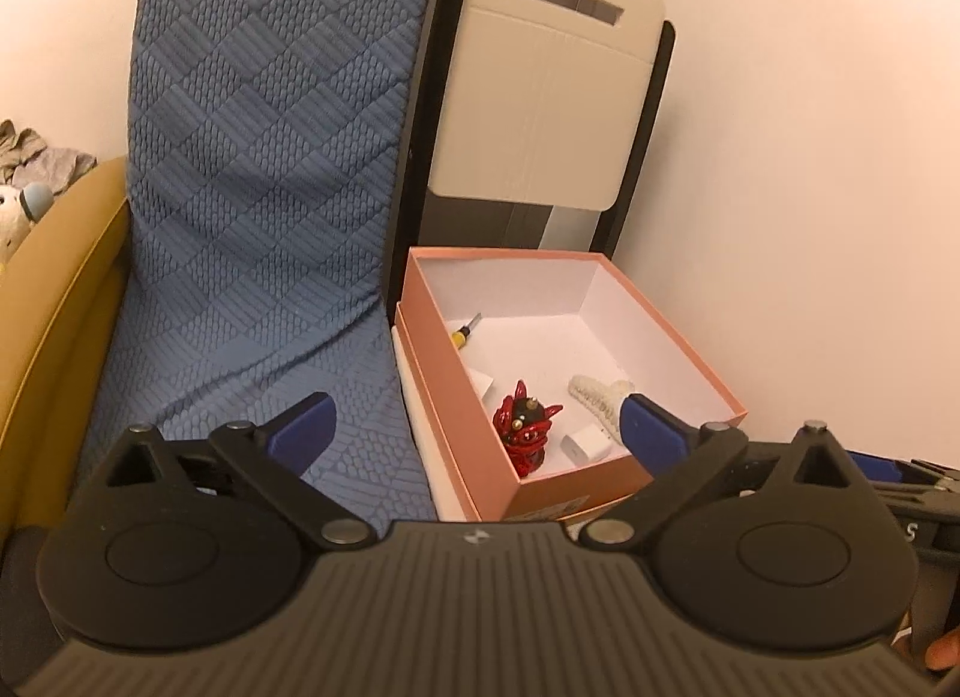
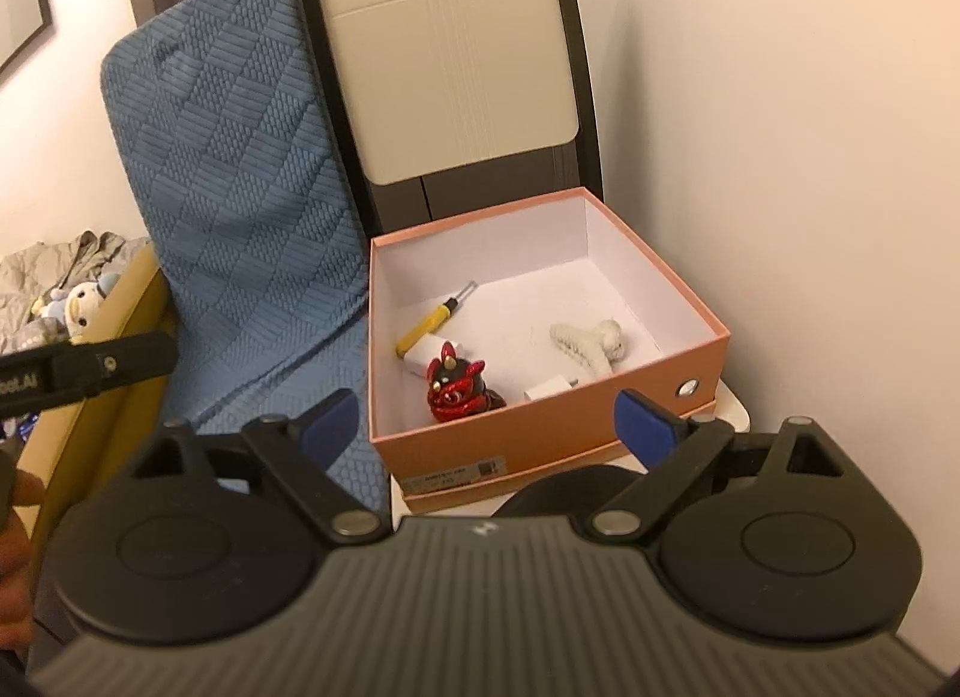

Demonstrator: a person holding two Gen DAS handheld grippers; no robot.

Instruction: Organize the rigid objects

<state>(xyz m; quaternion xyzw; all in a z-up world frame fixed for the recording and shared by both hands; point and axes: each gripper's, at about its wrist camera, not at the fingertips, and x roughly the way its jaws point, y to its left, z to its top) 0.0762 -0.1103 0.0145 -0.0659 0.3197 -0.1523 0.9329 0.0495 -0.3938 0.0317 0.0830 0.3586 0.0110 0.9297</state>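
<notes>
An open pink box (image 1: 678,337) (image 2: 540,433) stands on its lid beside a blue-covered seat. Inside lie a yellow-handled screwdriver (image 1: 465,331) (image 2: 432,319), a red and black figurine (image 1: 525,427) (image 2: 456,388), a cream hair claw (image 1: 600,394) (image 2: 588,343) and small white blocks (image 1: 585,445) (image 2: 429,358). My left gripper (image 1: 477,427) is open and empty, just in front of the box. My right gripper (image 2: 483,424) is open and empty, before the box's near wall.
A blue quilted seat (image 1: 264,187) (image 2: 240,205) rises to the left of the box. A beige panel (image 1: 540,97) (image 2: 450,61) stands behind it. A white wall (image 1: 810,157) is on the right. A yellow armrest (image 1: 54,307) and soft toys (image 2: 84,301) lie far left.
</notes>
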